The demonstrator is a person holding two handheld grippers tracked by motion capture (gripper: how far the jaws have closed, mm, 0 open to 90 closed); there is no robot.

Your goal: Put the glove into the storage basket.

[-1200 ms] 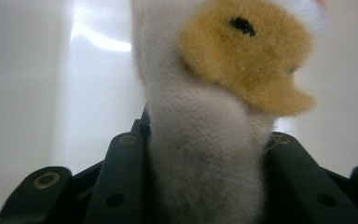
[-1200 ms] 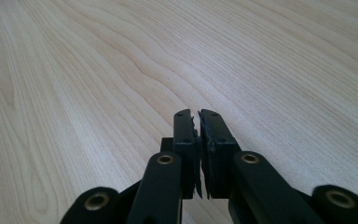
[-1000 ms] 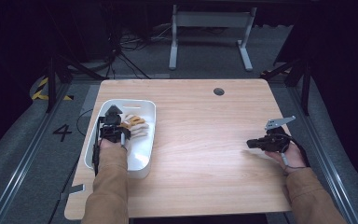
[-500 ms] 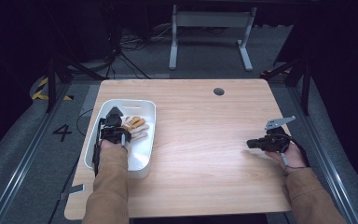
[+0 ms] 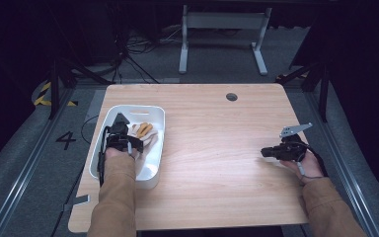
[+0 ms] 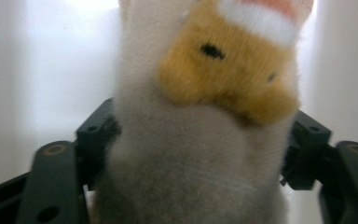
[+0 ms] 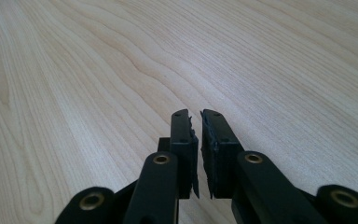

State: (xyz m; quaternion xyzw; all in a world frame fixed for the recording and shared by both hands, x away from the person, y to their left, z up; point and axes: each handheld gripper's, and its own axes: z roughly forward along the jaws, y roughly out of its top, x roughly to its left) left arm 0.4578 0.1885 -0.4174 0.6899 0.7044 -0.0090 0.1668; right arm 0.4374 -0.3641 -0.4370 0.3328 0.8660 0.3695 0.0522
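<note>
Since the earlier frames almost nothing on the table had moved; the one change was at the left gripper point(image 5: 122, 132), whose jaws had just been opening, with a soft sock point(image 6: 200, 121) between them. Both arms sat in nearly the same spots as before.

In the high view, the left gripper was at the left of the frame, inside a white tub point(image 5: 154, 177). The sock point(image 5: 144, 131) lay in the tub just to the right of the gripper, pale with orange bits. In the left gripper view, the sock was very close and blurry. It was fuzzy and grey-white, with an orange patch near the top and a white and pink band at the top edge. The two black jaws stood on either side of it, one at the lower left and one at the lower right. They looked spread apart, and I could not tell if the pads pressed on the sock.

The right gripper point(image 5: 265, 151) was at the right of the high view, low over the wooden table point(image 5: 212, 163) and well apart from the tub. A hand point(image 5: 306, 167) held it from behind. In the right gripper view, this gripper point(image 7: 199, 122) had its jaws nearly together, with just a thin gap and nothing between them. Bare wood lay in front of them.
</note>
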